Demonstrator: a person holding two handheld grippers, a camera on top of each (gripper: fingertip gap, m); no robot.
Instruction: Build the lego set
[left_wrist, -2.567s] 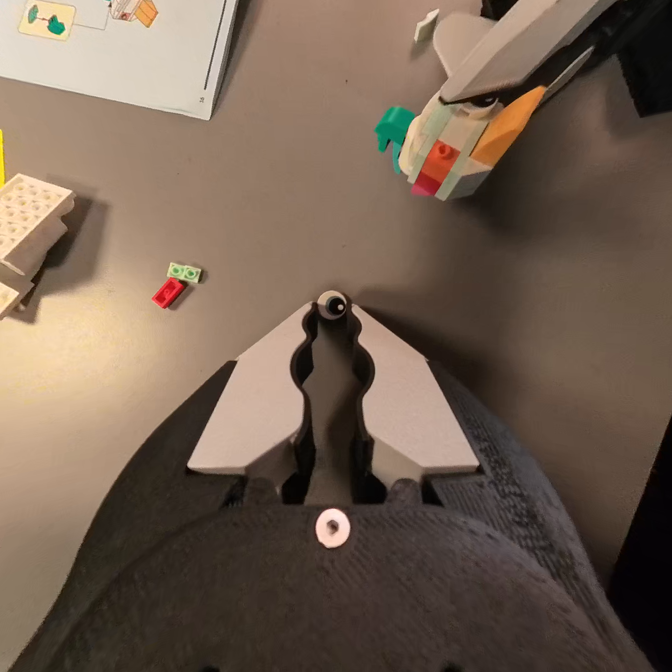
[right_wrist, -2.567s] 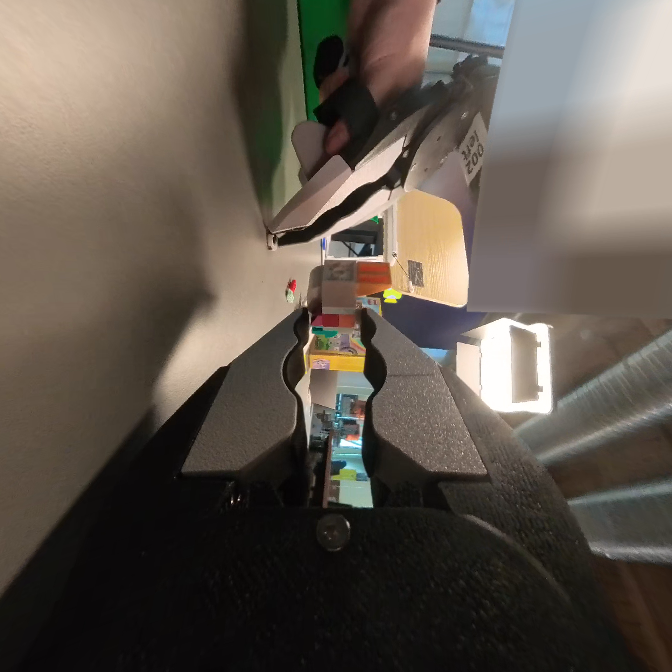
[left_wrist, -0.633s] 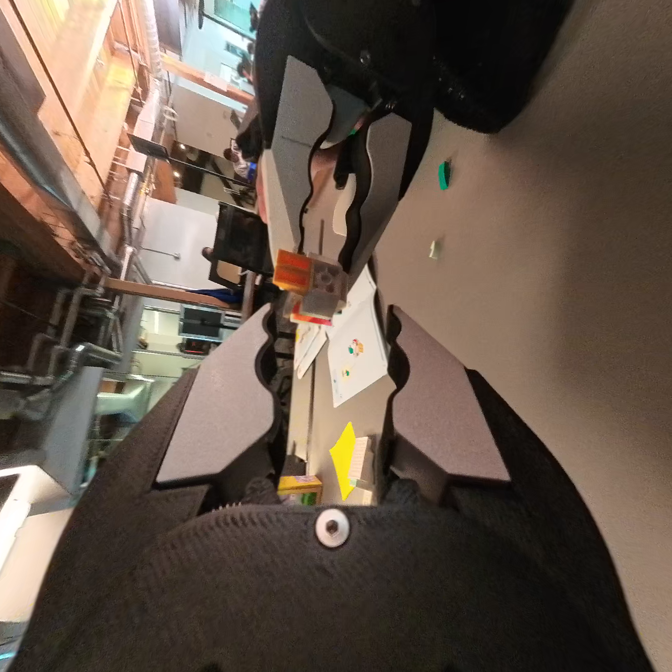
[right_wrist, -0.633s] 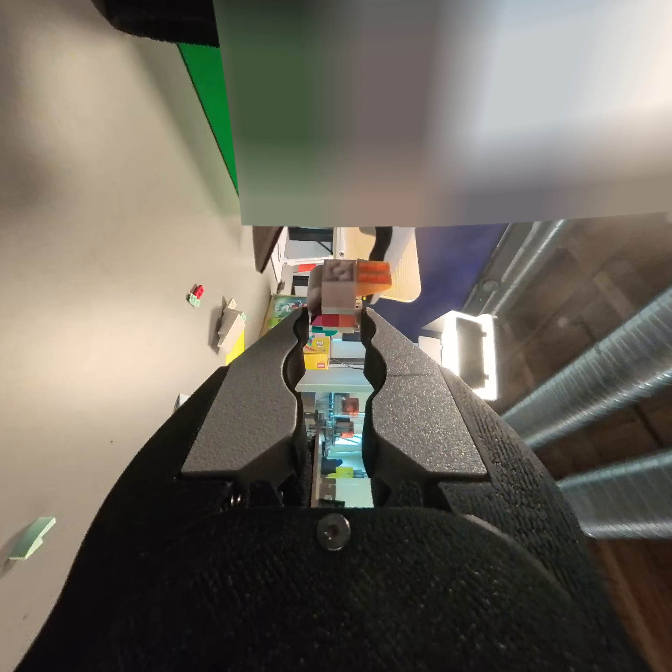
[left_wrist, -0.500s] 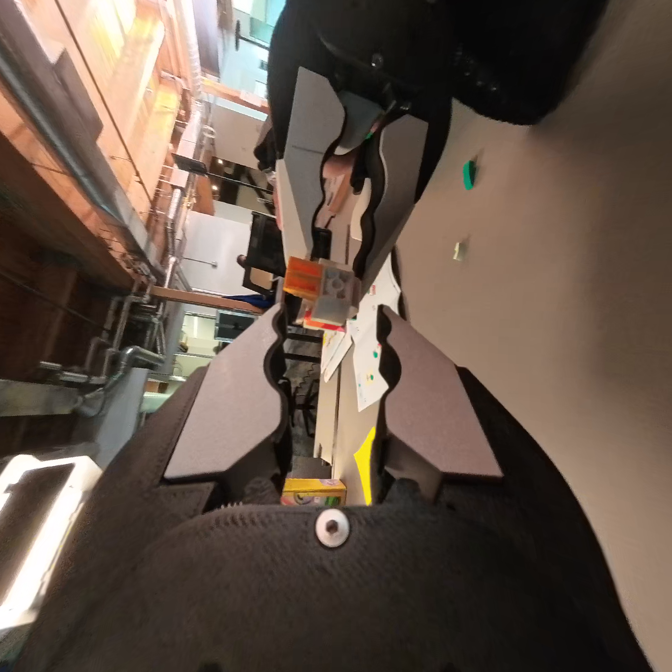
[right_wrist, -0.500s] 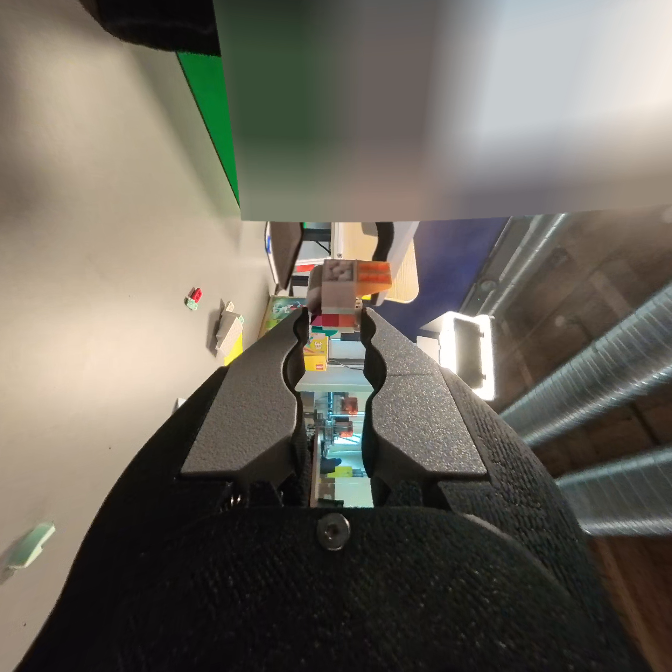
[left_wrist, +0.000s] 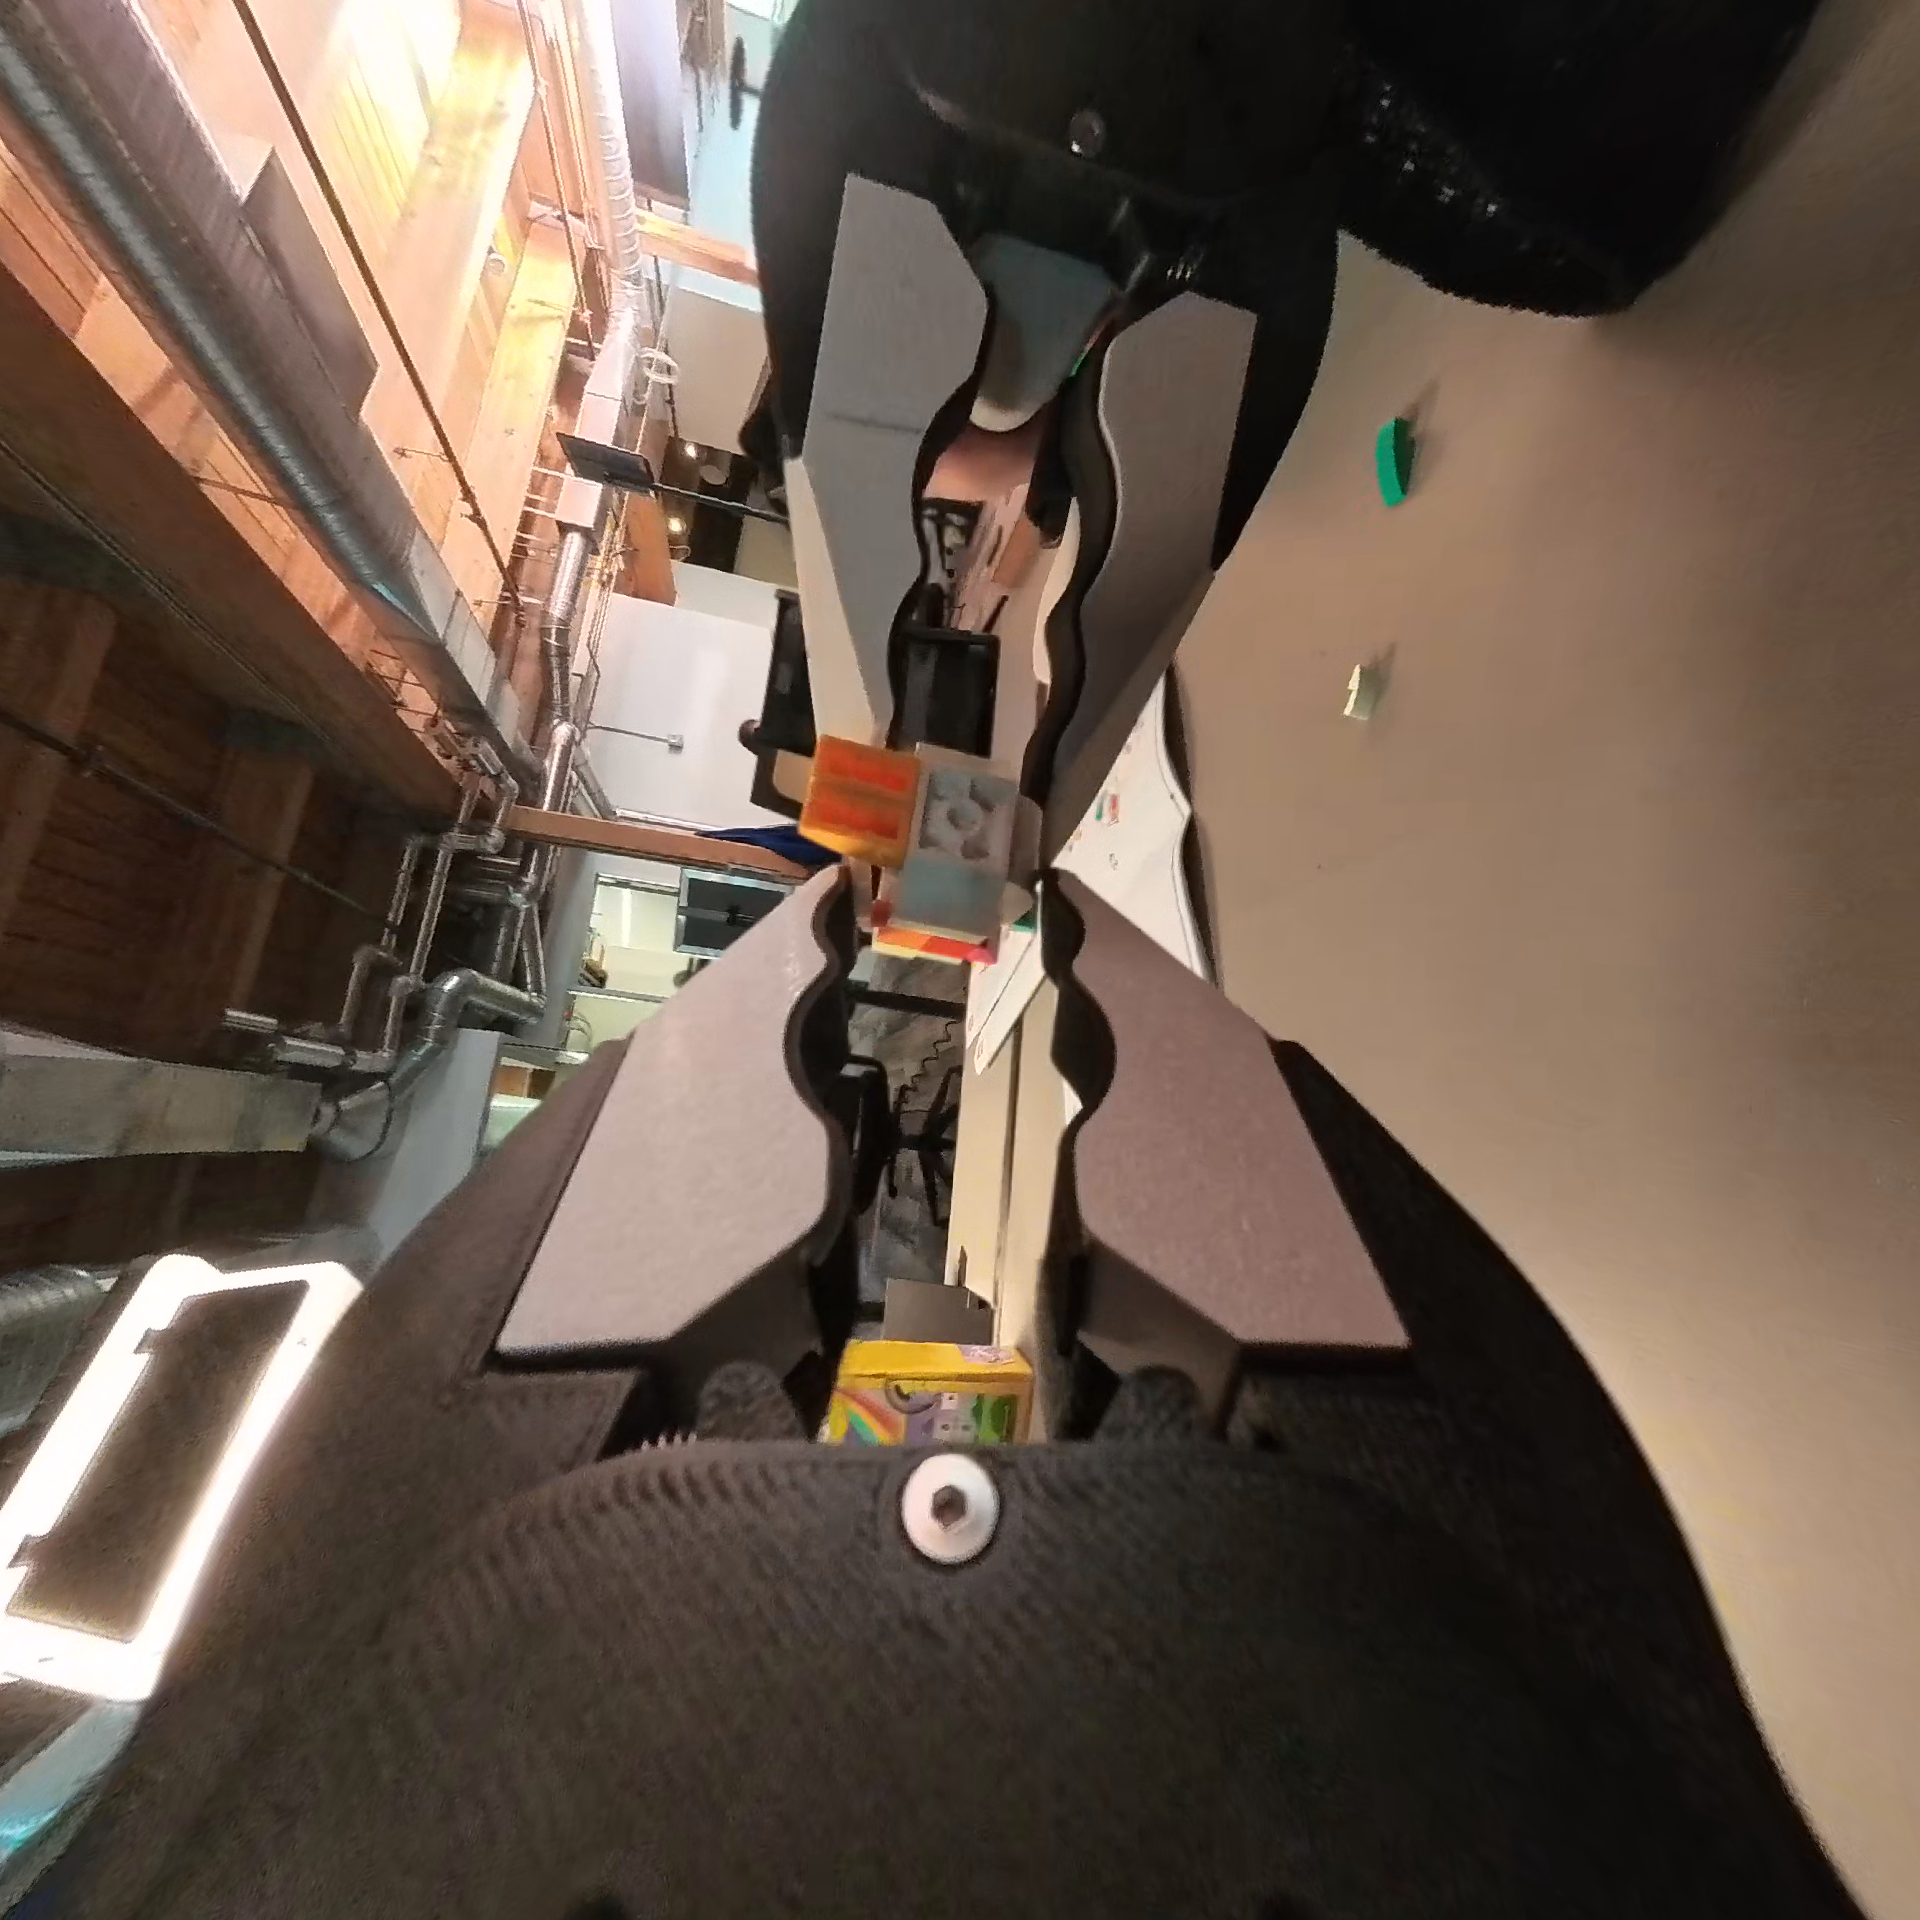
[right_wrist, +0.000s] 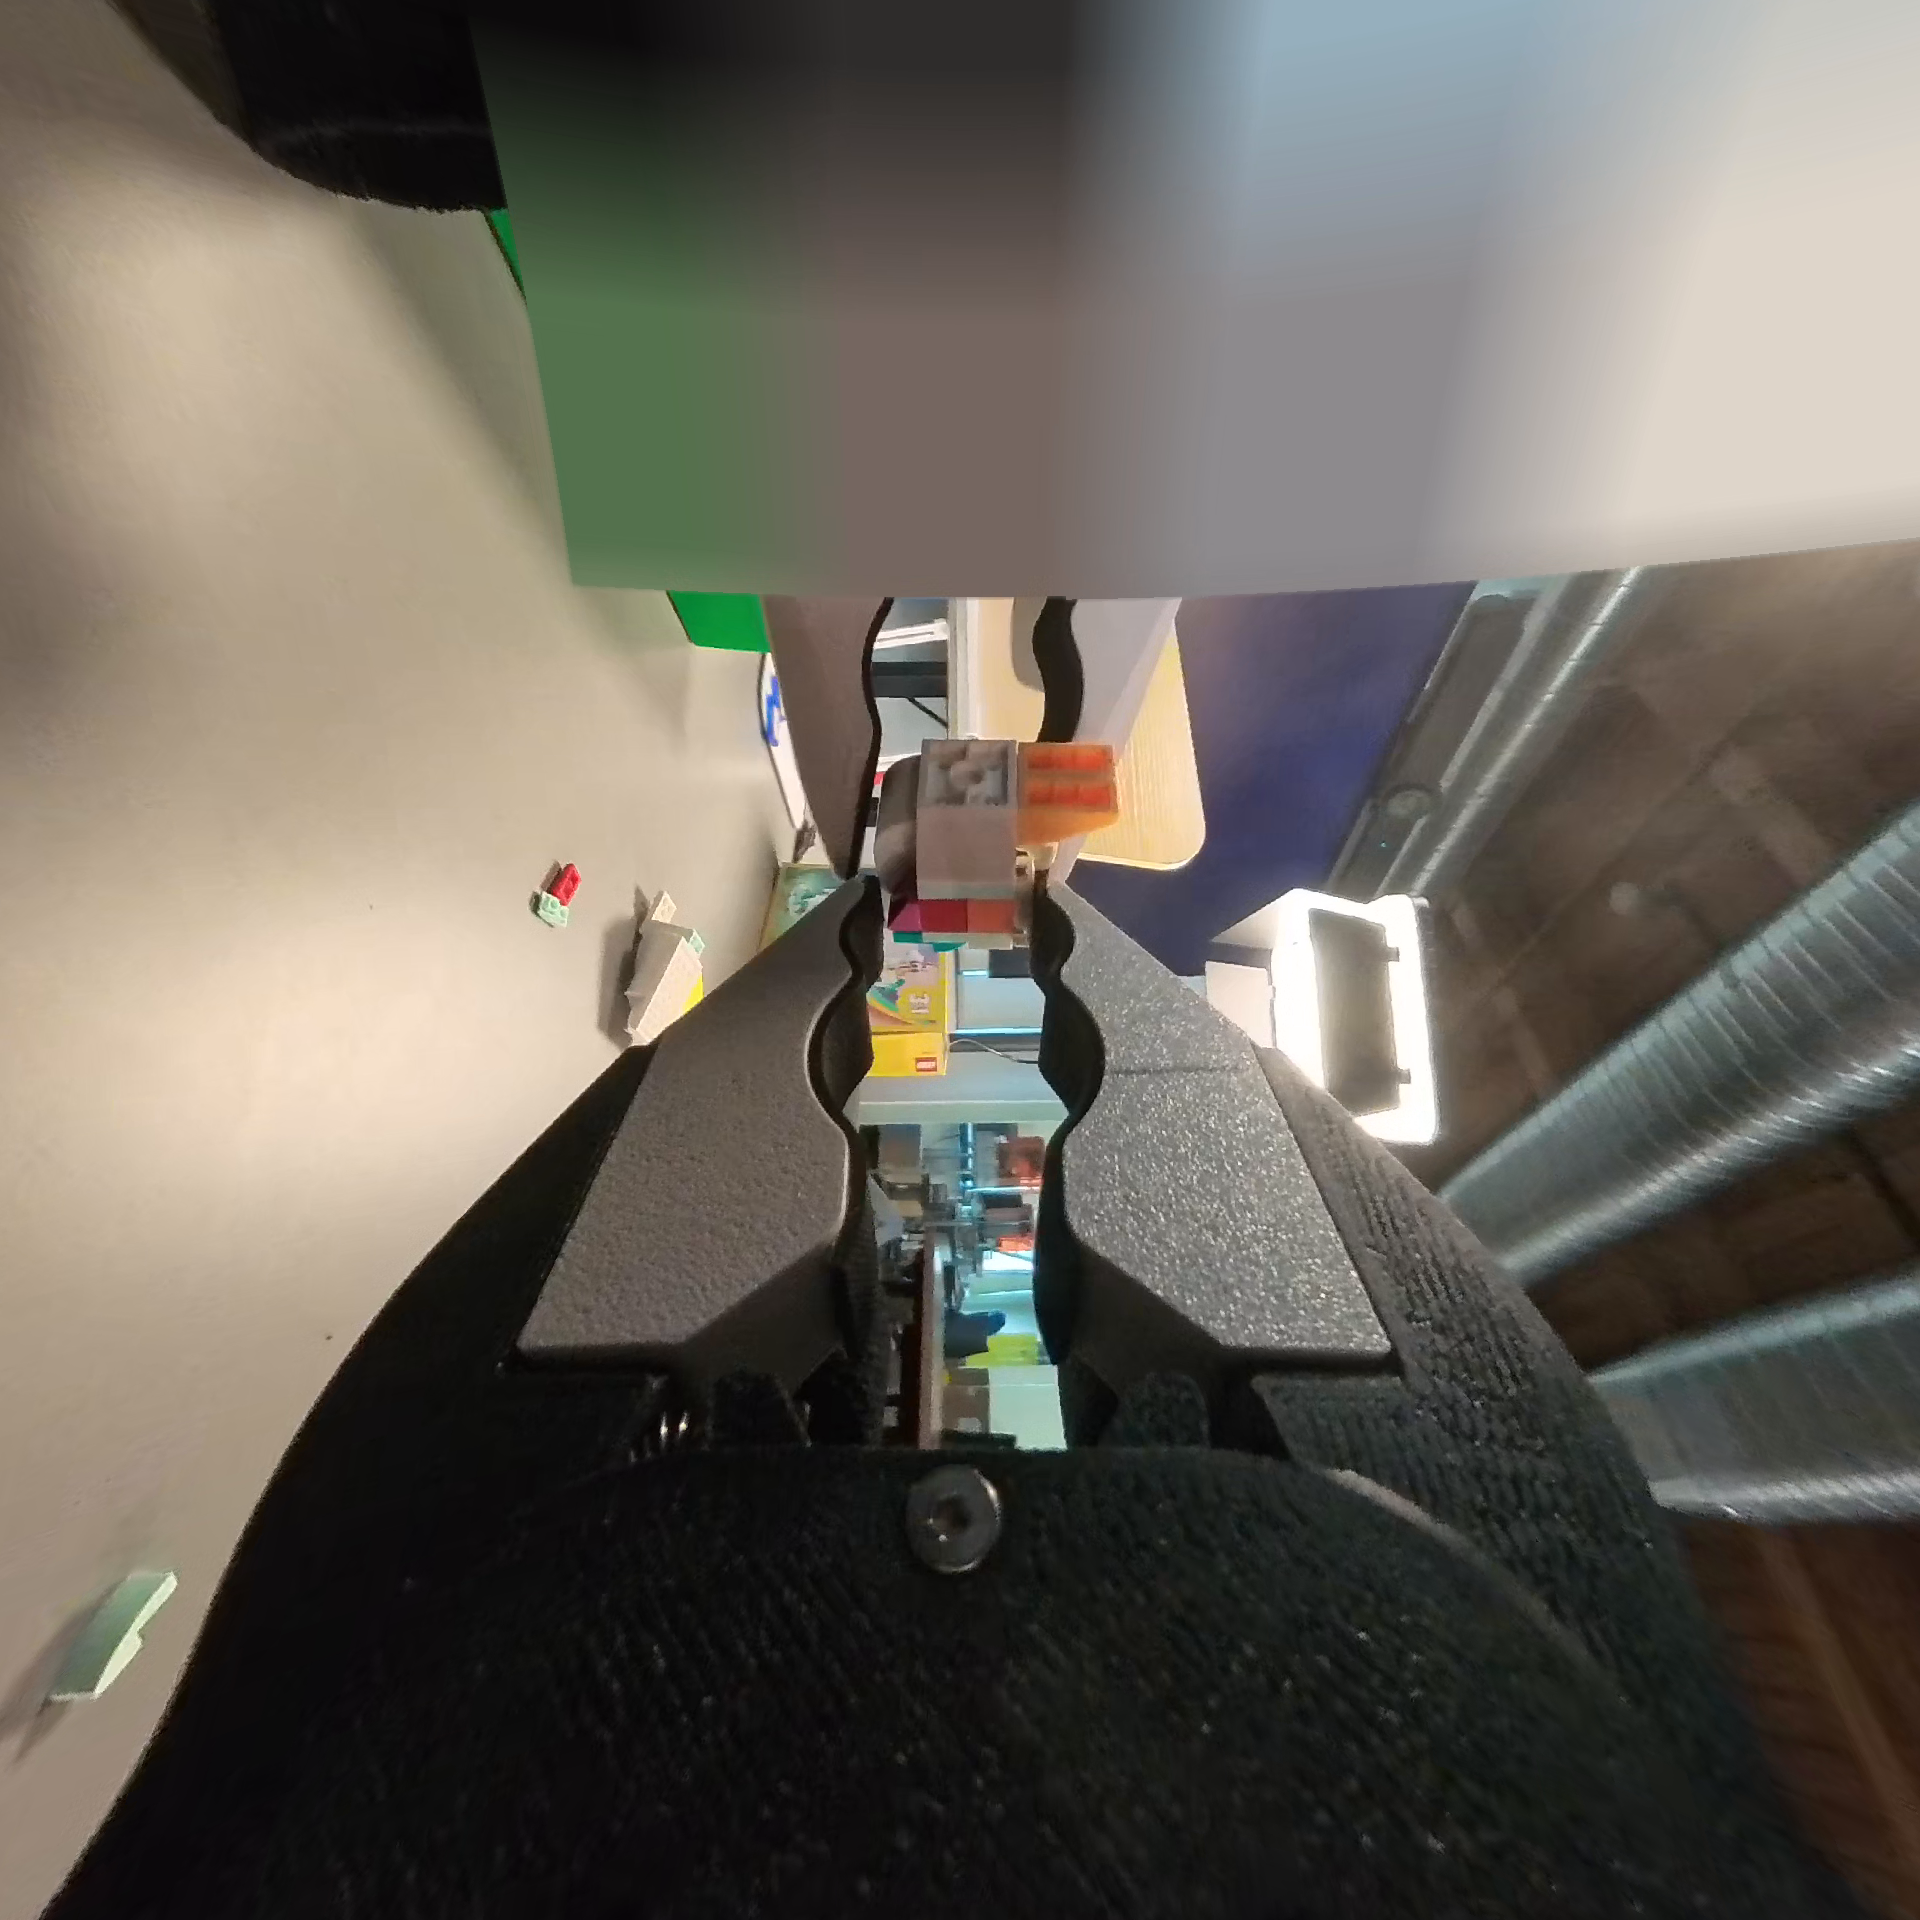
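The small brick model (right_wrist: 961, 831) is up in the air, off the worktop (right_wrist: 260, 831). It has a grey block on top, an orange piece on one side, and red and pink bricks at the bottom. The right gripper (right_wrist: 951, 920) has its fingers (right_wrist: 727, 1164) clamped on the bottom of the model. The left gripper (left_wrist: 945, 894) faces it from the other side. Its fingers (left_wrist: 707, 1132) are apart, one on each side of the model, and I cannot tell if they touch it.

Loose pieces lie on the grey worktop. A red brick (right_wrist: 564, 881) sits touching a pale green plate (right_wrist: 551, 909), and just beside them is a pile of white bricks (right_wrist: 660, 977). A pale green slope piece (right_wrist: 109, 1631) lies alone, well apart from the pile. In the left wrist view a dark green piece (left_wrist: 1392, 468) and a small pale piece (left_wrist: 1363, 691) lie on the worktop, with an open booklet (left_wrist: 1132, 821) close to the model. A yellow box (right_wrist: 909, 1023) stands farther off.
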